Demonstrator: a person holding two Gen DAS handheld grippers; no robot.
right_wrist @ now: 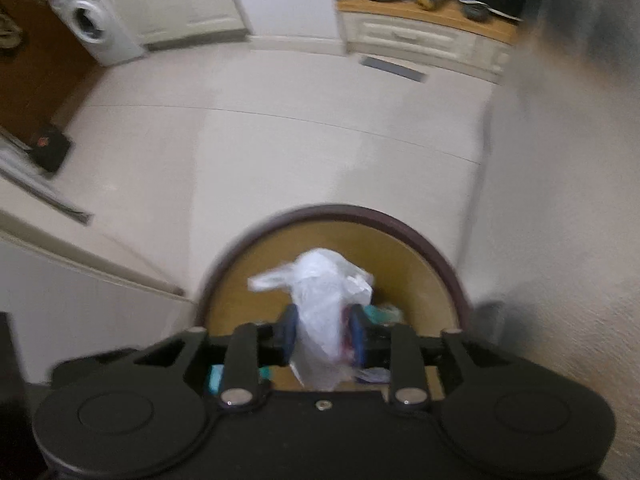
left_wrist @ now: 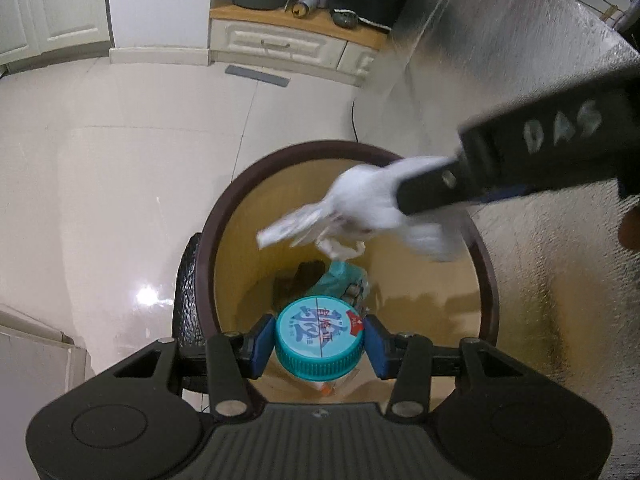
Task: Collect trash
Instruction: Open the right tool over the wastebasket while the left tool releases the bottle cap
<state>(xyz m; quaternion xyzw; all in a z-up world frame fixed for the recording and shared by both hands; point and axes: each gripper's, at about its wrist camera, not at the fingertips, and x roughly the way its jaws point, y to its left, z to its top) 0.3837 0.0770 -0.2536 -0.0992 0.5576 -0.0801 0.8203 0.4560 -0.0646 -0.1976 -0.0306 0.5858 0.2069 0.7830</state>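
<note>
A round bin (left_wrist: 280, 156) with a dark brown rim and a yellow inner wall stands on the pale floor below both grippers. My left gripper (left_wrist: 320, 346) is shut on a jar with a teal lid (left_wrist: 320, 330), held over the bin's near side. From the right, my right gripper (left_wrist: 404, 200) reaches over the bin with a crumpled white plastic bag (left_wrist: 360, 208). In the right wrist view that bag (right_wrist: 324, 292) sits between the blue pads of the right gripper (right_wrist: 323, 336), touching both, above the bin (right_wrist: 360, 214). A teal wrapper (left_wrist: 340, 280) lies at the bin's bottom.
A textured silver panel (left_wrist: 520, 60) rises close on the right of the bin. Cream drawers (left_wrist: 280, 44) under a wooden top with clutter line the far wall. A black cable (left_wrist: 354, 120) runs on the floor. A washing machine (right_wrist: 88, 20) stands far left.
</note>
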